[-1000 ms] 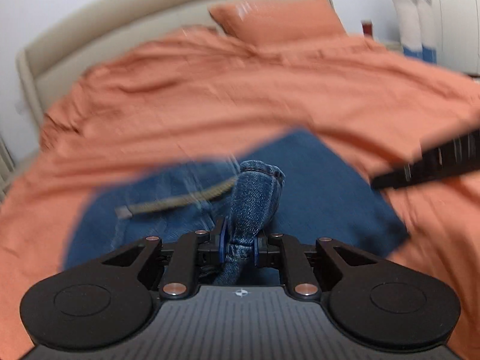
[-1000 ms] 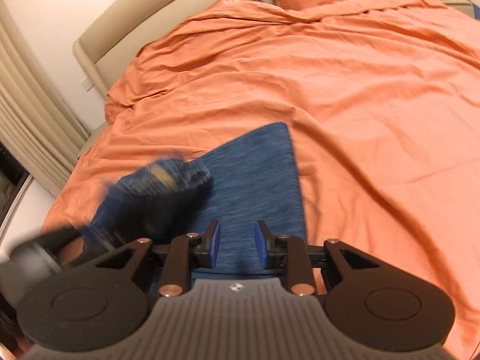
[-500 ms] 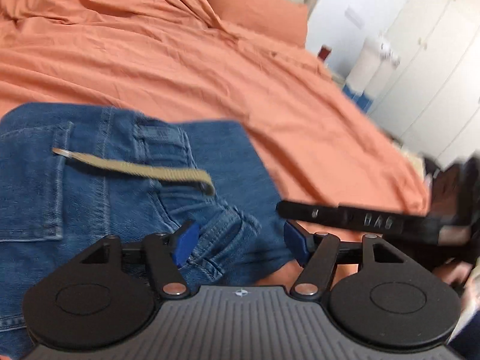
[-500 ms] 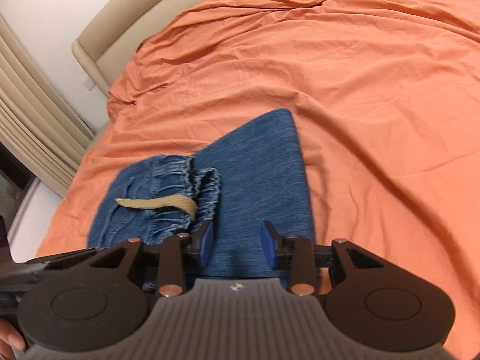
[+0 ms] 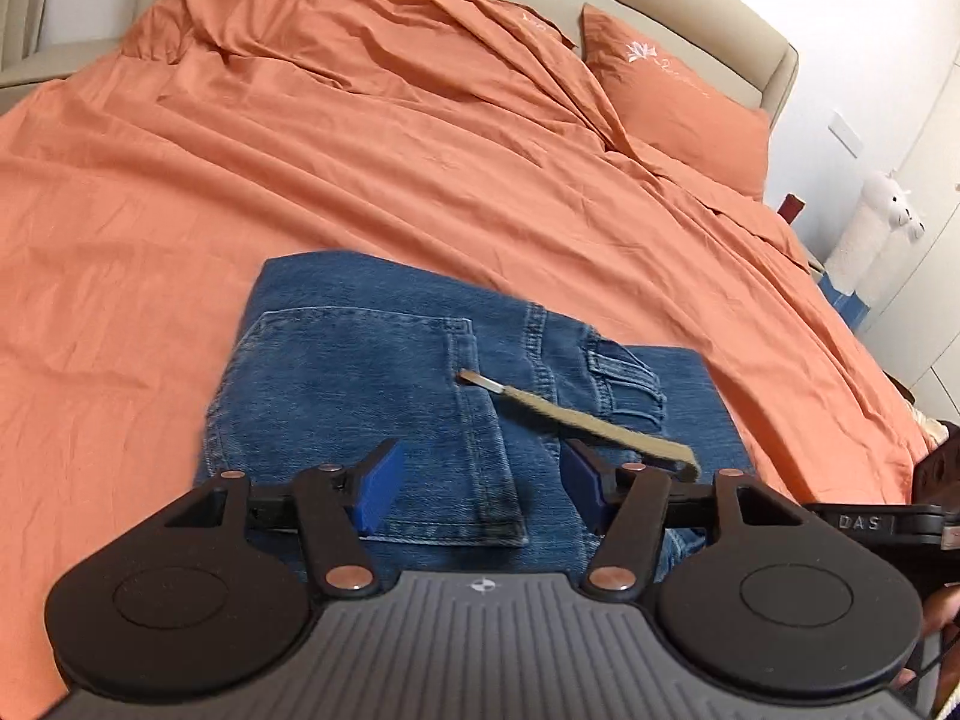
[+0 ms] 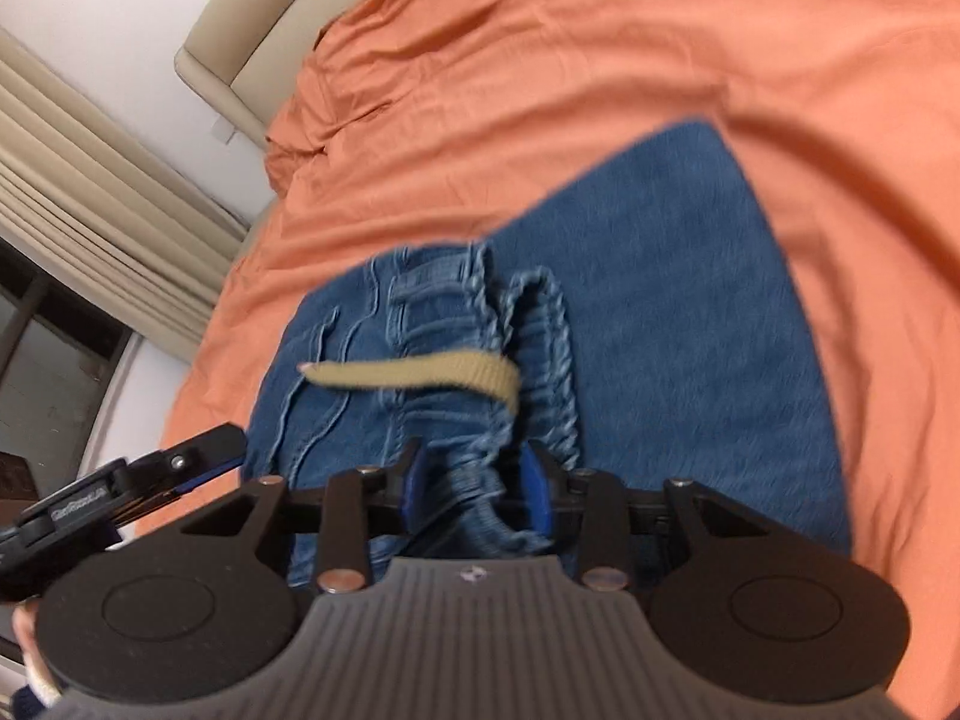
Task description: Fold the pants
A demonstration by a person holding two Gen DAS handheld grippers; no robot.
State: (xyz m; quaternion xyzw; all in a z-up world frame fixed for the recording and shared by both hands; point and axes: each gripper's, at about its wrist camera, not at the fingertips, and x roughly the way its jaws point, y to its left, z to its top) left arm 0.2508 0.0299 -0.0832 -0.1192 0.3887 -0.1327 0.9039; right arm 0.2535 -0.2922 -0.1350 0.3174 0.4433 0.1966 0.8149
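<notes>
On the bed (image 5: 240, 150), left claw (image 5: 477, 495) released jeans (image 5: 360, 372), right claw (image 6: 477, 489) newly pinching waistband.

The right wrist view is smeared with motion blur, so the jeans (image 6: 660, 300) lose their stitching detail there. The near edge of the jeans hides behind the right gripper (image 6: 474, 492) body at six o'clock. In the left wrist view, the tan strap (image 5: 576, 420) ends behind a finger (image 5: 591, 486). A hand (image 5: 942, 624) is cut off at four o'clock.

Blue denim pants (image 5: 384, 384) w/ tan strap (image 5: 576, 420) on plain orange bedding (image 5: 300, 138); blue gripper pads (image 5: 377, 493).
</notes>
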